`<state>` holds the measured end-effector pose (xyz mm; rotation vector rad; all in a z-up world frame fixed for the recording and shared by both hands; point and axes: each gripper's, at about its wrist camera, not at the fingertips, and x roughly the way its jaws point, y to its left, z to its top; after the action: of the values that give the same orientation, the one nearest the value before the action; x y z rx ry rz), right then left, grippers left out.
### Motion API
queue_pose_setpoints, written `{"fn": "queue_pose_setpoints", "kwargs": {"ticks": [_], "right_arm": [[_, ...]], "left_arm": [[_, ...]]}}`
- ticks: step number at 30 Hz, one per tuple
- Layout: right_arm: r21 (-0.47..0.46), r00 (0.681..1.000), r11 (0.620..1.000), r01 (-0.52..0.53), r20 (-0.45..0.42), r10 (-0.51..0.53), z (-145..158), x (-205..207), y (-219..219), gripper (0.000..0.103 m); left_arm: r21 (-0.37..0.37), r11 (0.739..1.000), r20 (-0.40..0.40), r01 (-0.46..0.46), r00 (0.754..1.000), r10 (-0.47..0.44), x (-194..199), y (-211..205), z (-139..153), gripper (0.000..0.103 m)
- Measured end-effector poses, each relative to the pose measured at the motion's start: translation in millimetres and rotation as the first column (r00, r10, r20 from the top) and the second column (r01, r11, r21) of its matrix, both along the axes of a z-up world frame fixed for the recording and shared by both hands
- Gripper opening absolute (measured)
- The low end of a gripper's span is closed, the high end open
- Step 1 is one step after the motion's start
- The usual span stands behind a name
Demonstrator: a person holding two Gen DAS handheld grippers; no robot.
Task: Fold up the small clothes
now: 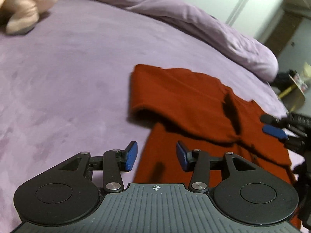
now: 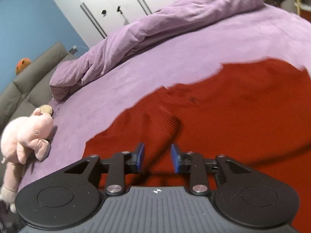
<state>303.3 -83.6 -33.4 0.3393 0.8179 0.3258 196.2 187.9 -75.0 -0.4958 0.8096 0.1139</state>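
Note:
A red garment (image 1: 196, 104) lies partly folded on the purple bed, one flap laid over its body. My left gripper (image 1: 157, 156) is open and empty, hovering over the garment's near left edge. The right gripper's blue fingertips (image 1: 274, 132) show at the right edge of the left wrist view, over the garment. In the right wrist view the red garment (image 2: 223, 112) fills the lower right. My right gripper (image 2: 157, 158) is open and empty just above the cloth, with a ribbed fold between its jaws.
The purple bedsheet (image 1: 68, 77) stretches left and far. A rolled purple duvet (image 1: 194, 15) (image 2: 155, 27) lies along the far side. A pink plush pig (image 1: 25, 2) (image 2: 27, 136) lies at the bed's left. A grey headboard (image 2: 29, 77) and white wardrobe stand beyond.

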Motion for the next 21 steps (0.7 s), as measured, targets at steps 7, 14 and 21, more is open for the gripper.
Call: {"fn": "queue_pose_setpoints", "kwargs": {"ticks": [7, 14, 21], "right_arm": [[-0.384, 1.0, 0.923, -0.013, -0.016, 0.007, -26, 29, 73, 0.041], [-0.066, 0.986, 0.993, 0.103, 0.135, -0.093, 1, 5, -5, 0.006], [0.036, 0.955, 0.955, 0.295, -0.015, -0.295, -50, -10, -121, 0.009]], "left_arm": [[0.007, 1.0, -0.014, -0.009, 1.0, 0.009, -5, -7, 0, 0.049], [0.007, 0.997, 0.03, 0.08, 0.996, -0.08, 2, -31, 7, 0.049], [0.022, 0.99, -0.019, 0.141, 0.99, -0.14, 43, -58, -5, 0.052]]}}
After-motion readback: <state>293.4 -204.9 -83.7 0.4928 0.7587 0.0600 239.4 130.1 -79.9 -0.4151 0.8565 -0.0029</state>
